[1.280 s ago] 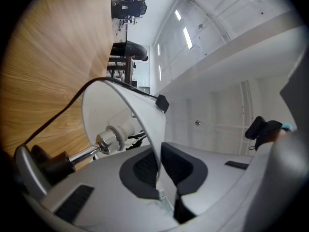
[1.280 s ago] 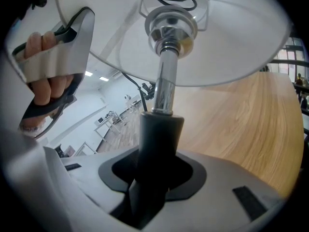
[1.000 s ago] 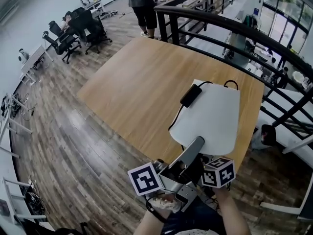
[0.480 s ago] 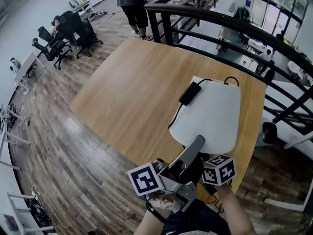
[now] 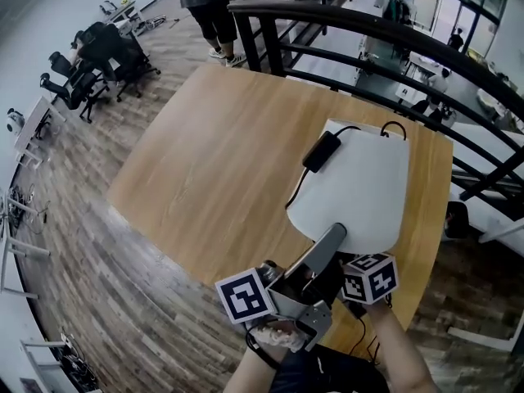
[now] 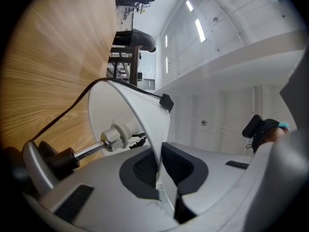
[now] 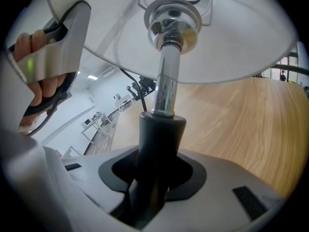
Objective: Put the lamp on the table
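A lamp with a white shade (image 5: 354, 188) hangs over the right part of the wooden table (image 5: 213, 154), its black adapter (image 5: 321, 151) and cord lying on the shade. My left gripper (image 5: 331, 240) pinches the shade's rim (image 6: 145, 129) between its pads; its jaws have just been opening slightly, with the thin rim still between them. In the left gripper view the socket (image 6: 116, 137) shows inside the shade. My right gripper (image 7: 154, 178) is shut on the lamp's dark stem (image 7: 157, 139), below the chrome rod (image 7: 166, 81). In the head view its jaws are hidden under the shade.
A black railing (image 5: 368, 35) runs along the table's far and right sides. A person (image 5: 205, 6) stands beyond the far corner. Office chairs (image 5: 90, 56) stand at the upper left on the plank floor (image 5: 90, 244). The table's left half is bare wood.
The lamp and both grippers have moved forward over the table, whose near edge now lies closer beneath them. Both grippers keep the same hold on the lamp.
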{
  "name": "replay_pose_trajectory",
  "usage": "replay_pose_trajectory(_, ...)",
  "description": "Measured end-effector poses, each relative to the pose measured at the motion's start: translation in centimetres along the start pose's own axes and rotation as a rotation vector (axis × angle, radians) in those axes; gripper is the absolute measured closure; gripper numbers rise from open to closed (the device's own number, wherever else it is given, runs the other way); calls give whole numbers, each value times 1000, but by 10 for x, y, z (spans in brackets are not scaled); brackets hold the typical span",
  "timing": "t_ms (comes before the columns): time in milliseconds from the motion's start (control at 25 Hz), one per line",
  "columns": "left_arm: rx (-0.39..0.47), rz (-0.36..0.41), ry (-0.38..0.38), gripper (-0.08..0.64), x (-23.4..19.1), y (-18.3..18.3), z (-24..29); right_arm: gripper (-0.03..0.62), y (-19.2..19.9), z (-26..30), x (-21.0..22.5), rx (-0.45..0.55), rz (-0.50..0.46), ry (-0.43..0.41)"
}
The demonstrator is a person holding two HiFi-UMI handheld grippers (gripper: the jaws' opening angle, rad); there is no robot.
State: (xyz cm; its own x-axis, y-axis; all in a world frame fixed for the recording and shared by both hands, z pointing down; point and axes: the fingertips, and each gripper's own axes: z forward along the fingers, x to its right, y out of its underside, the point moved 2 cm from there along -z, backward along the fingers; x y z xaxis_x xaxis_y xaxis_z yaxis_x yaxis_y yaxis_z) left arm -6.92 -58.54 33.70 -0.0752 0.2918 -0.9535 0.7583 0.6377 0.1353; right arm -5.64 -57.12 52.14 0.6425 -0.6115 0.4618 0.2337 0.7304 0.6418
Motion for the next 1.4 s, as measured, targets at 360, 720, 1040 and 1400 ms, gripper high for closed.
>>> replay_pose_trajectory(360, -38, -52, 9, 528, -31, -28, 29, 434, -20, 19, 40, 7, 15, 46)
replay_pose_trajectory(720, -85, -58, 44, 523, -48, -26, 41, 434, -22, 24, 63, 53, 16, 92)
replay_pose_trajectory(1040, -102, -60, 65, 523, -47, -29, 46, 434, -31, 24, 69, 82, 14, 118)
replay_pose_trajectory(1400, -102, -64, 66, 517, -49, -26, 46, 434, -31, 23, 75, 82, 2, 133)
